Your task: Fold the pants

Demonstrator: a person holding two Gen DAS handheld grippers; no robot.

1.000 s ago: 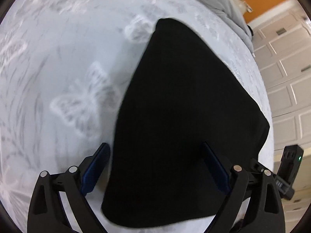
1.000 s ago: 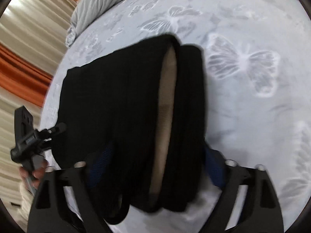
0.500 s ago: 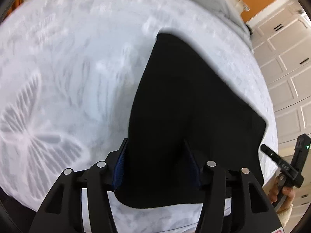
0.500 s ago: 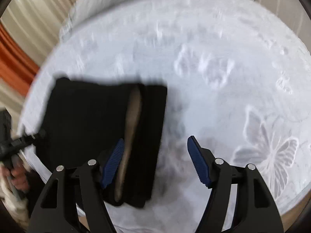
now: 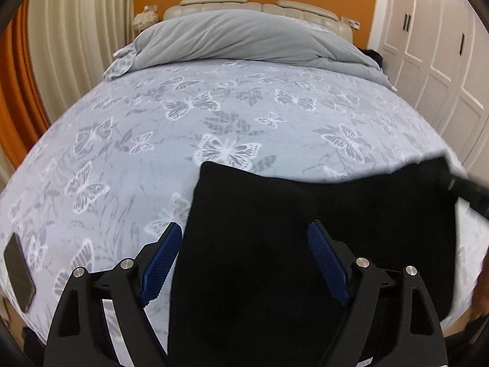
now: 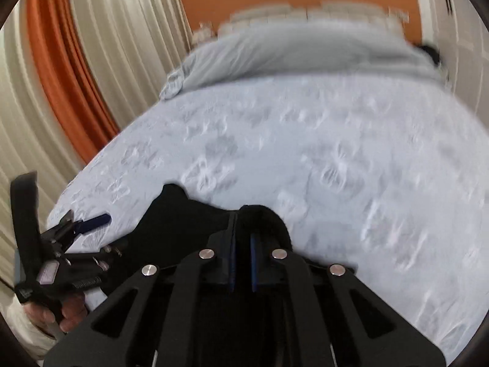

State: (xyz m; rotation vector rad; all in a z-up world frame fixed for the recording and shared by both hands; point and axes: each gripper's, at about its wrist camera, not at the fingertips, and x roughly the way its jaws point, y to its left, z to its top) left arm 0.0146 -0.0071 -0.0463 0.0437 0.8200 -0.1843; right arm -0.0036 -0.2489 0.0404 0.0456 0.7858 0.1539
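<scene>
At the near edge of the bed [image 5: 275, 113], the folded black pants [image 5: 305, 244] lie flat. Your right tool [image 6: 241, 263] pinches their corner; your left tool [image 5: 244, 263] gapes astride them. Soft, limp cloth: grip both corners.

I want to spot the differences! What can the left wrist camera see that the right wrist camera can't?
Only the left wrist view shows a dark phone lying near the bed's edge, sharp butterfly prints, and white closet doors. Only the right wrist view shows the right claw pinched on the black pants, and the open left claw from outside. Both show the bed, the grey duvet and the orange wall.
</scene>
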